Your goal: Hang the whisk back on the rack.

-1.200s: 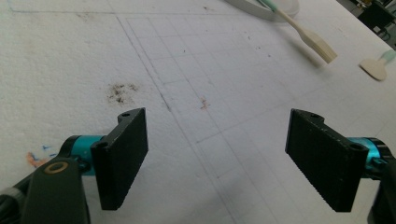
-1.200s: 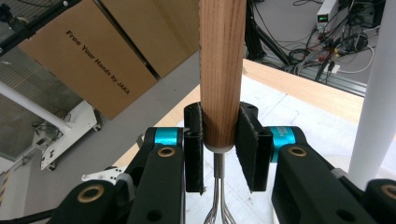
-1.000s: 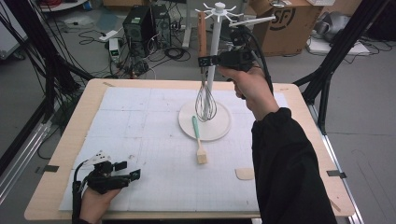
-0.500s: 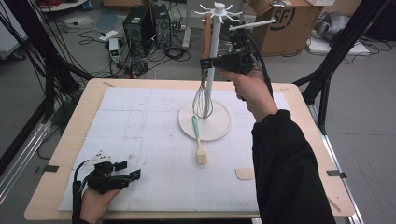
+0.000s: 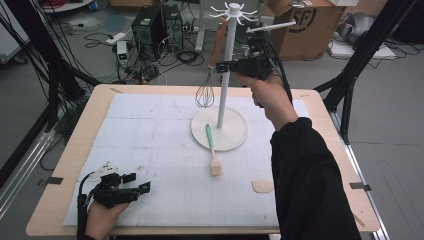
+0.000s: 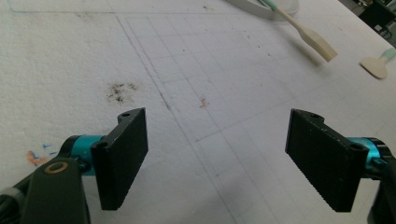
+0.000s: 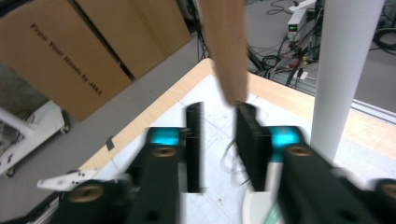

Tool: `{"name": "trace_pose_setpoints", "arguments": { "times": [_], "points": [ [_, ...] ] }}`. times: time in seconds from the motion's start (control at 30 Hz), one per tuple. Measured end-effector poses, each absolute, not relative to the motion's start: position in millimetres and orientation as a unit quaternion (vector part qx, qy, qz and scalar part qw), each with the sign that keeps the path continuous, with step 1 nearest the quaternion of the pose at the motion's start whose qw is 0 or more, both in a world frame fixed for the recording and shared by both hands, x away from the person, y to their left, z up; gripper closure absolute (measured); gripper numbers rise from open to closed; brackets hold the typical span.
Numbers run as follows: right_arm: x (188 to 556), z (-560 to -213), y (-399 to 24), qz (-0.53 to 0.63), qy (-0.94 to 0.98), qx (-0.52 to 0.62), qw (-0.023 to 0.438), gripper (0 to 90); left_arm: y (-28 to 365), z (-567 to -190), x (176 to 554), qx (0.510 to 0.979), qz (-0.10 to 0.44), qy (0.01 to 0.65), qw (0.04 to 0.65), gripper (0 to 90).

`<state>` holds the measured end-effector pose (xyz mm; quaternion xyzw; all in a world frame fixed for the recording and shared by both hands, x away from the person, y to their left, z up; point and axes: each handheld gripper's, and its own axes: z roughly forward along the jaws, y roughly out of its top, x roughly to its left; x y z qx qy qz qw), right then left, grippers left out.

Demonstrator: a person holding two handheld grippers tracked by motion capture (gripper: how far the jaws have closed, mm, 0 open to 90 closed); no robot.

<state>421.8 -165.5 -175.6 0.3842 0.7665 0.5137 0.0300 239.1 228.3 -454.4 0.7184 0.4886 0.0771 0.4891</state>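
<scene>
A whisk with a wooden handle (image 5: 218, 42) hangs from a hook of the white rack (image 5: 225, 80), its wire head (image 5: 205, 92) swung out left of the pole. My right gripper (image 5: 222, 65) is held level at the handle's lower end. In the right gripper view the handle (image 7: 226, 46) ends just over the gap of this gripper (image 7: 219, 140); the jaws have just been opening and the pads do not press on it. My left gripper (image 5: 137, 184) rests open at the mat's front left, and in its own view nothing lies between its fingers (image 6: 217, 158).
A green-handled brush (image 5: 211, 145) lies half on the rack's round base (image 5: 235, 135), half on the mat. A small beige scraper (image 5: 262, 186) lies near the front right. Cardboard boxes (image 7: 60, 60) and cables stand on the floor beyond the table's far edge.
The right gripper's jaws have parted a little. The whisk's wire head has swung left, away from the pole. Both hands have stayed where they were.
</scene>
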Motion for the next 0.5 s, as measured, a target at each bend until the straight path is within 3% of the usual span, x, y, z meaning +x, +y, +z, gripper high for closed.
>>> {"name": "trace_pose_setpoints", "arguments": {
  "times": [0.03,0.5],
  "points": [
    [422,-177,-166,0.514,0.761,0.396,0.029,61.1,228,-454,239,0.719,0.078,0.489,0.488,21.8],
    [408,-186,-200,0.518,0.741,0.424,0.052,53.0,228,-455,239,0.717,0.077,0.490,0.489,21.8]
  ]
}}
